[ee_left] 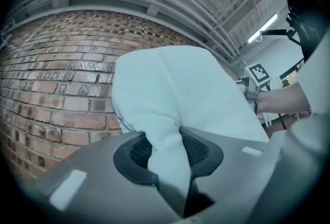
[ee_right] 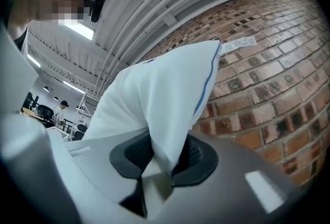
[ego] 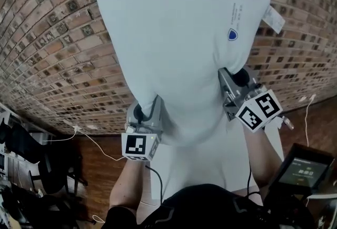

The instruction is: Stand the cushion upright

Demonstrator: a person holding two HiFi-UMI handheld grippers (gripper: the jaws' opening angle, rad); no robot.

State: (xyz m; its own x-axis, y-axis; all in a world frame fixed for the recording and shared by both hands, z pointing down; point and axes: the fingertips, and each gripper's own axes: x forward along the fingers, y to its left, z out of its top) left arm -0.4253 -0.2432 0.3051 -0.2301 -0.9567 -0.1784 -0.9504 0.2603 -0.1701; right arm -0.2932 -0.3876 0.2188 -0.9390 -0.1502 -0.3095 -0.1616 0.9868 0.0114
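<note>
A white cushion (ego: 179, 49) with a small blue badge and a side label stands on end in front of a brick wall, its lower edge near the white table. My left gripper (ego: 152, 109) is shut on the cushion's lower left part; white fabric (ee_left: 165, 151) runs between its dark pads. At the cushion's right edge my right gripper (ego: 227, 78) is shut on it, and a fold of fabric (ee_right: 162, 145) with a blue seam line is pinched there. The cushion's bottom edge is hidden behind both grippers.
A brick wall (ego: 47, 49) stands close behind the cushion. A narrow white table (ego: 205, 170) lies below it. A black device with a screen (ego: 303, 167) sits at the lower right. Cables (ego: 89, 138) trail over the wooden floor, and dark chairs (ego: 31, 159) stand at the left.
</note>
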